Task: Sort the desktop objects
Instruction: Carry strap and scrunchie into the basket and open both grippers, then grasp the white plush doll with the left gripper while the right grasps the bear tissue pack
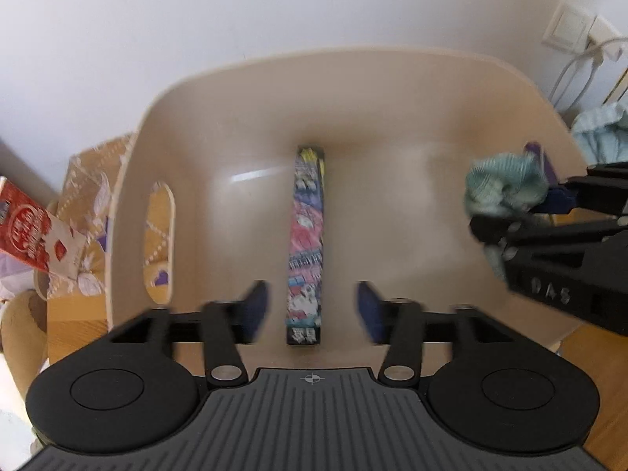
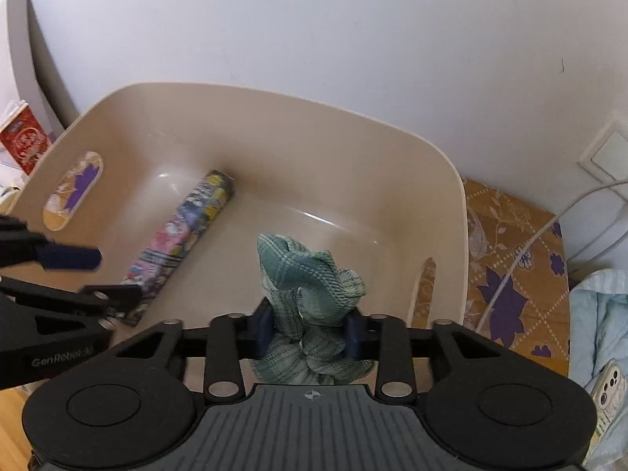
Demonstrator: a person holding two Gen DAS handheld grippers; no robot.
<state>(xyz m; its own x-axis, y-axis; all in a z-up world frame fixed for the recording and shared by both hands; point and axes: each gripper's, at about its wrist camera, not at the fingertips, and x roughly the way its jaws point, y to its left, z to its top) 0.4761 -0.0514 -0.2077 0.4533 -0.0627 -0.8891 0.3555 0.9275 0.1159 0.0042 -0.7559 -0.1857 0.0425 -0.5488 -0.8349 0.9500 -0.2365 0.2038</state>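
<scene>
Beige plastic bin (image 1: 274,90), rounded corners, oval handle cutouts in its side walls; stands against a white wall on a cloth (image 2: 510,274) of orange ground with purple and white flowers.

Contents, item one: long narrow box (image 1: 306,243) printed with colourful cartoon art, lying flat on the bin floor, one end toward the far wall. In the right wrist view the same box (image 2: 176,235) lies diagonally in the left half of the bin.

Item two: crumpled green plaid cloth (image 2: 310,286), clamped between the blue pads of the right gripper (image 2: 310,327) and held over the right half of the bin, bunched above and below the fingers. Seen from the left wrist, this cloth (image 1: 502,188) hangs at the right gripper (image 1: 549,212) near the bin's right wall.

Left gripper (image 1: 312,310): fingers spread apart, holding nothing, one on either side of the near end of the box, not touching it.

Surroundings: red printed packet (image 1: 27,227) left of the bin; light blue fabric (image 2: 596,333) at right with a phone (image 2: 608,392) on it; wall socket (image 1: 569,27) with white cable.
</scene>
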